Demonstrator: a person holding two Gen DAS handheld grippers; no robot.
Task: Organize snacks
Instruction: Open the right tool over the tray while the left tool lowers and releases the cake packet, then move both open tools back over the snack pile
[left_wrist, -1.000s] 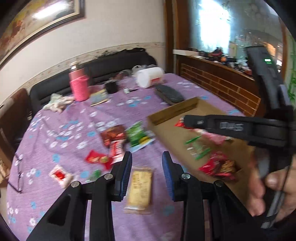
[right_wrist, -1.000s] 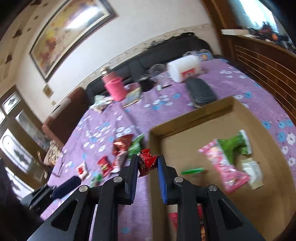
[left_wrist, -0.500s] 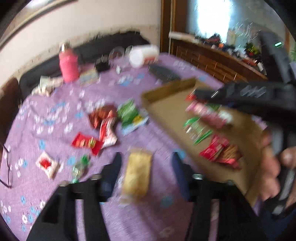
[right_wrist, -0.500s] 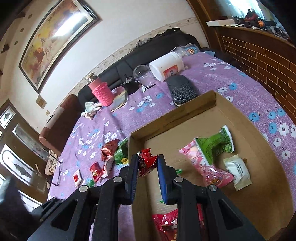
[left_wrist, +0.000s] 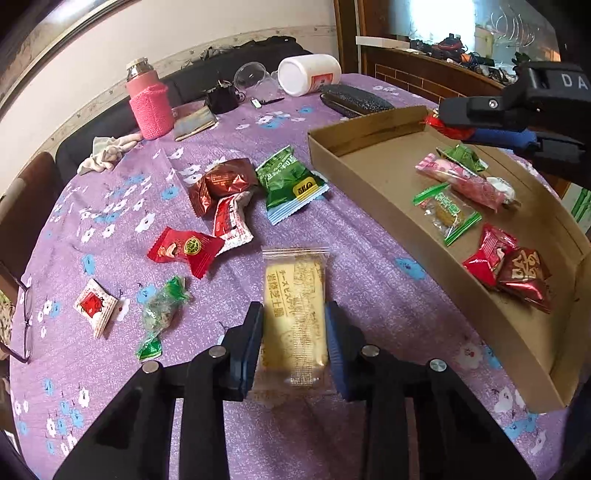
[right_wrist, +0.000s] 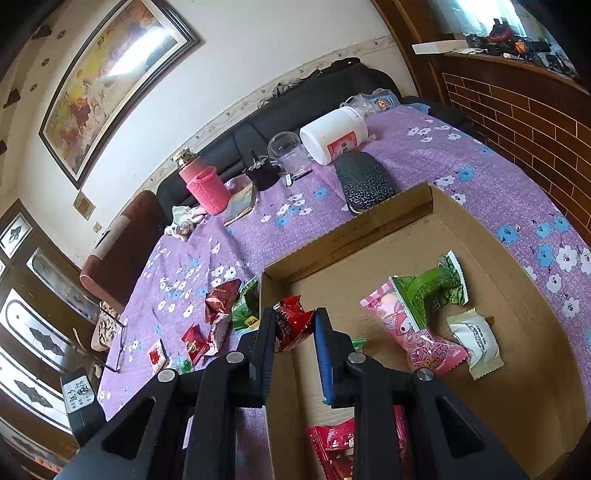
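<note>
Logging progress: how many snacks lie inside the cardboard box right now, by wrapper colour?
Red packets: 2
Green packet: 1
Pink packet: 1
White packet: 1
Clear packet with green ends: 1
Total: 6

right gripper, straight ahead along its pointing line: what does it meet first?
Probably the cardboard tray, its floor just inside the near corner; depth is unclear. The right gripper is shut on a red snack packet.

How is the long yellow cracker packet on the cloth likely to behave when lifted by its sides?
The yellow cracker packet looks flat and boxy between the left gripper, so probably stiff. Its glossy film may slip. The biscuit inside could crack if squeezed hard.
</note>
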